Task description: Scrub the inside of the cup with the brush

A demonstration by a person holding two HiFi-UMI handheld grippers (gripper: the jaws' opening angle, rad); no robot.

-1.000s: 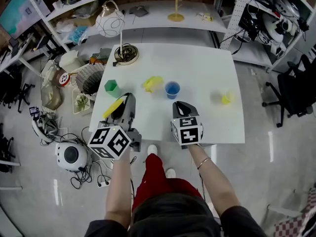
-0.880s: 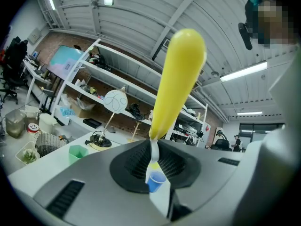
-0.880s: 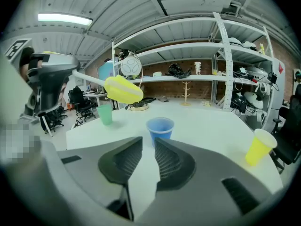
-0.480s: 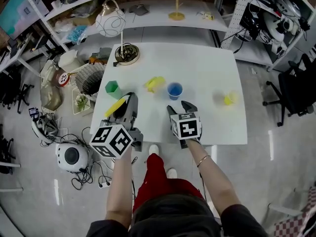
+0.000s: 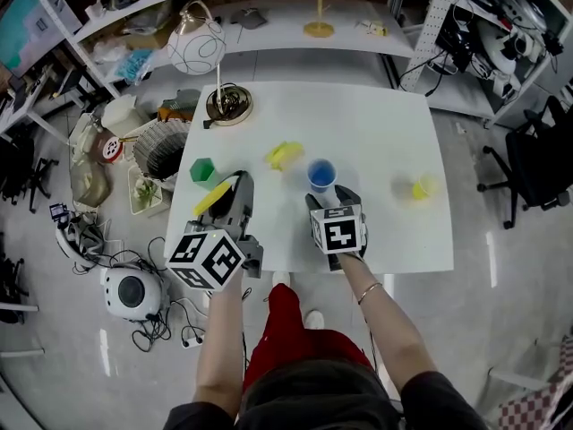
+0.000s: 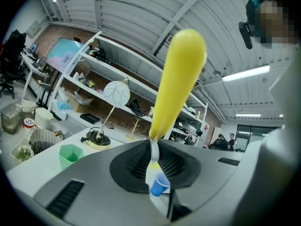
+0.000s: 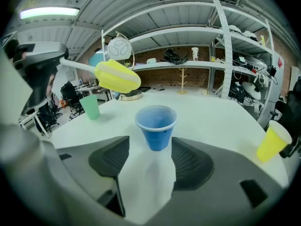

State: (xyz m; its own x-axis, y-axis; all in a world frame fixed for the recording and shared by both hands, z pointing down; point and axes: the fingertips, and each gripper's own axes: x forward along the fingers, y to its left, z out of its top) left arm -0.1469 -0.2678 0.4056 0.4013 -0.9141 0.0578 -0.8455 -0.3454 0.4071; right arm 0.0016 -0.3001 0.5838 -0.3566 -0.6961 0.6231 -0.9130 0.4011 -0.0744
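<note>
The blue cup (image 5: 320, 175) stands upright on the white table (image 5: 385, 133). My right gripper (image 5: 328, 197) is just behind it. In the right gripper view the blue cup (image 7: 156, 126) sits at the mouth of the right gripper (image 7: 150, 149). Its jaws have just been opening and the pads stand clear of the cup. My left gripper (image 5: 231, 195) is shut on the white stem of a yellow brush (image 5: 213, 195). The brush (image 6: 176, 84) sticks up and forward from the left gripper (image 6: 154, 159). It also shows as the yellow brush (image 7: 117, 76) left of the cup.
A green cup (image 5: 203, 169) stands near the table's left edge, and a yellow cup (image 5: 421, 187) at the right. A crumpled yellow thing (image 5: 284, 153) lies beyond the blue cup. A lamp with a gold base (image 5: 228, 106) stands at the far left corner.
The right gripper's jaws went from shut to open, and it moved down and forward up to the blue cup. The left gripper shifted slightly with the brush.
</note>
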